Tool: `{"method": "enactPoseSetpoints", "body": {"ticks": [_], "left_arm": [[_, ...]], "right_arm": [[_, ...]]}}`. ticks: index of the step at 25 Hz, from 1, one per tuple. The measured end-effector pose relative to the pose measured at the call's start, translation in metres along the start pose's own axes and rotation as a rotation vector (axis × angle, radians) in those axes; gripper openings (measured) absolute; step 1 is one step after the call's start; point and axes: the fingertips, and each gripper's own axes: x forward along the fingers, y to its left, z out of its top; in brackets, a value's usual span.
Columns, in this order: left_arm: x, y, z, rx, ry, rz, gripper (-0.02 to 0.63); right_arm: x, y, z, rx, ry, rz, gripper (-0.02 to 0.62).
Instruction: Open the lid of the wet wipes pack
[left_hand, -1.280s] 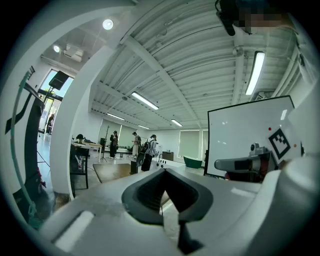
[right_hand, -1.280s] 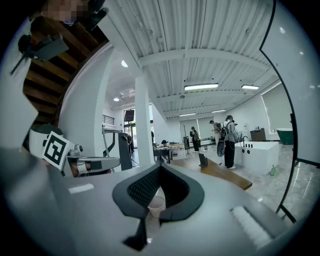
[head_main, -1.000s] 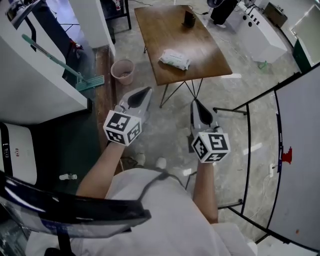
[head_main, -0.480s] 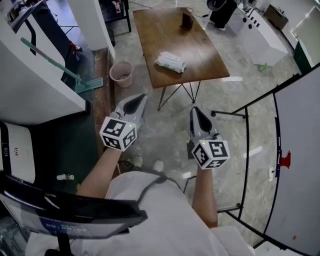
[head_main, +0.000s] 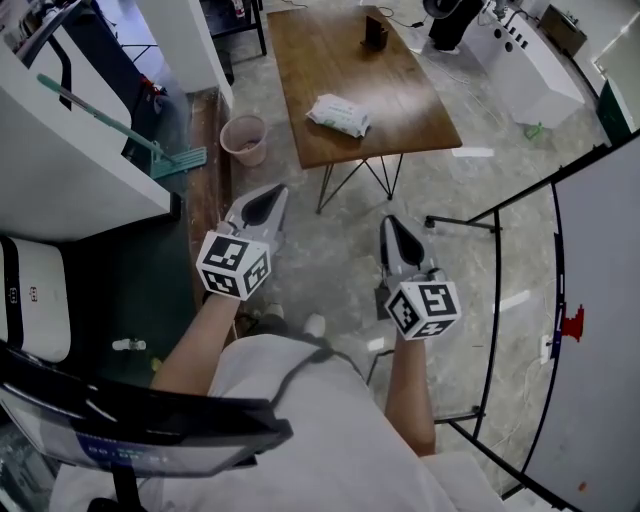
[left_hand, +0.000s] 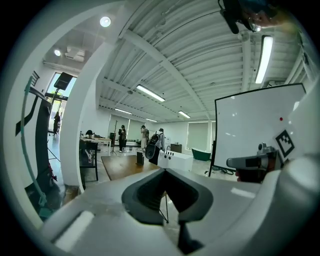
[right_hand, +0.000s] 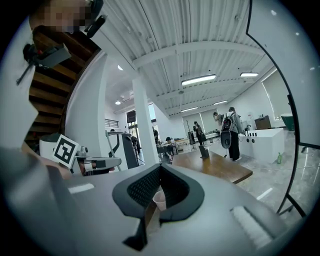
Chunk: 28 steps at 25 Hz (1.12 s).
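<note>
The wet wipes pack (head_main: 338, 114), white with pale green print, lies flat on the brown wooden table (head_main: 400, 110) far ahead of me, lid down. My left gripper (head_main: 265, 203) hangs over the concrete floor well short of the table, jaws shut and empty. My right gripper (head_main: 393, 228) is held beside it, also shut on nothing. In the left gripper view the left gripper (left_hand: 165, 175) points roughly level toward the distant table (left_hand: 120, 166). The right gripper (right_hand: 160, 170) faces the table (right_hand: 215, 167) in its own view. The pack does not show in either gripper view.
A small dark object (head_main: 376, 33) stands at the table's far end. A pink bin (head_main: 245, 138) and a teal mop (head_main: 150, 150) sit left of the table. A whiteboard on a black stand (head_main: 600, 300) fills the right. White machines (head_main: 520, 60) stand behind; people stand further back.
Both grippers have slid a little lower in the head view, the left one also slightly leftward. The table and pack have shifted slightly up the picture. The jaws stayed shut.
</note>
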Motion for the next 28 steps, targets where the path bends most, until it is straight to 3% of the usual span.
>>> {"method": "enactPoseSetpoints", "body": {"ticks": [13,18,28], "left_arm": [[0.027,0.014,0.003,-0.045,-0.018,-0.02,0.006],[0.062,0.03,0.005,-0.075,-0.024,-0.042,0.006],[0.158,0.094,0.023,-0.047,0.021,-0.145,0.006]], "right_arm": [[0.029,-0.018,-0.001,-0.009,0.018,0.014,0.009],[0.055,-0.037,0.002,-0.019,0.034,-0.012,0.008],[0.159,-0.066,0.028,-0.018,0.033,-0.069,0.009]]}}
